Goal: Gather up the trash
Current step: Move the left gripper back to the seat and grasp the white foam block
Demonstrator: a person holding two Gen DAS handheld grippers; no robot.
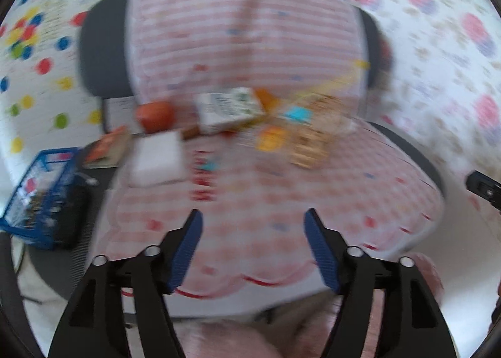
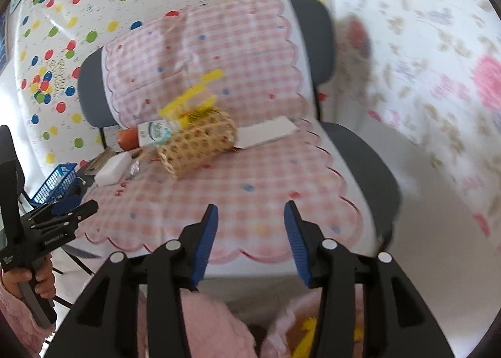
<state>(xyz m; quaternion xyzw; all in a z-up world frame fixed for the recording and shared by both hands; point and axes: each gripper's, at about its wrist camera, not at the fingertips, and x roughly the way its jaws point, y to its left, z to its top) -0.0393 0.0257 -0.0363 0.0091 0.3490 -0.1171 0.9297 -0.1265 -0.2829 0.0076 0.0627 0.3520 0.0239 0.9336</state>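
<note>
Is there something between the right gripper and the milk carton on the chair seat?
Partly, yes. The right gripper hangs open over the front of the seat, and only bare checked cloth lies just ahead. Farther back, the woven basket lies on its side in front of the milk carton and covers its right end.

small white lettering on the left tool point(image 2: 56, 226) body seems to read "genrobot-ai"; other print is blurred.

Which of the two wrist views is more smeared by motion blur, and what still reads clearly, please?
Left wrist view: heavily smeared; the carton and wicker basket lose their edges, only the left gripper is sharp. Right wrist view: milder blur, the basket weave still readable, the right-hand floral wall smeared.
</note>
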